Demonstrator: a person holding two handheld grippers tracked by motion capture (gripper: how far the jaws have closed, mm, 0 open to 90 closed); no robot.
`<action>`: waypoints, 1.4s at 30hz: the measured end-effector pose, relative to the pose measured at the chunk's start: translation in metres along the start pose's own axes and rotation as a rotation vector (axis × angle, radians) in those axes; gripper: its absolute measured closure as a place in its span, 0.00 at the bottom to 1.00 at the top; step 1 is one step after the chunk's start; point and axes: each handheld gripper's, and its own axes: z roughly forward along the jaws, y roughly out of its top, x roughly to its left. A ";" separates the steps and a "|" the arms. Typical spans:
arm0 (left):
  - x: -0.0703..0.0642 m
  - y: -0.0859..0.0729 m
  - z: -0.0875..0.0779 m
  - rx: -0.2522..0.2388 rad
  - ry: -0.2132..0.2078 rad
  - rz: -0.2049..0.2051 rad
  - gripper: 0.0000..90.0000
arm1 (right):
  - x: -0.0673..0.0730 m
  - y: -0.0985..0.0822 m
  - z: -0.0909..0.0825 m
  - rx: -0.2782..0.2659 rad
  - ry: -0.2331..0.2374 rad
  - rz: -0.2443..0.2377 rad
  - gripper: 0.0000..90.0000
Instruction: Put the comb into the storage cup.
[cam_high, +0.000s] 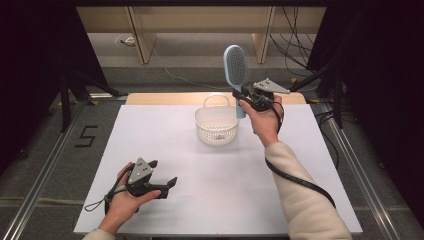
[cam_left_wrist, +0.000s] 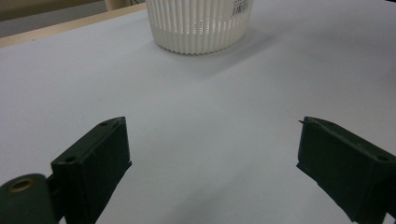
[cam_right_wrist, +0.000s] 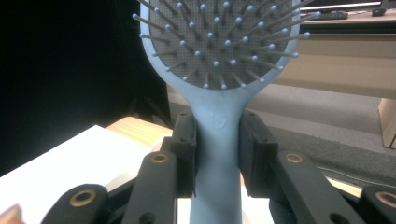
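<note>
- Hairbrush (cam_high: 236, 67), pale blue with a grey bristle pad, stands upright in the air above the far part of the table (cam_high: 165, 200), held by its handle in the right gripper (cam_high: 246, 100).
- Seen from the right gripper view, the two black jaws press on either side of the hairbrush (cam_right_wrist: 217, 135) handle just below the head, and the bristles face the camera.
- In the high view the brush head rises above the person's right hand (cam_high: 265, 122), with the lower end of the handle reaching down just beside the far right rim of the basket (cam_high: 216, 131).
- That basket is white, slatted and round, with a thin handle loop at its far side; it sits on the white table surface near the far edge, about midway across.
- From the left gripper view the basket (cam_left_wrist: 198, 28) stands well ahead of the left gripper (cam_left_wrist: 212, 154), with bare white table between them.
- Left gripper (cam_high: 162, 175) is held by the left hand (cam_high: 122, 200) low over the near left part of the table, well apart from the basket and the brush.
- Its jaws stand wide apart with nothing between them.
- A black cable (cam_high: 300, 180) trails from the right gripper along the cream sleeve (cam_high: 305, 205).
</note>
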 end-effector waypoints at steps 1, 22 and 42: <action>0.000 0.000 0.000 0.000 0.000 0.000 0.09 | 0.000 0.000 0.000 0.000 0.001 0.000 0.78; 0.000 0.000 0.000 -0.002 0.003 -0.002 0.10 | 0.003 0.001 0.006 0.002 0.001 -0.007 0.78; 0.000 0.000 0.000 -0.003 0.002 -0.002 0.10 | 0.008 0.000 0.013 0.003 0.002 -0.015 0.78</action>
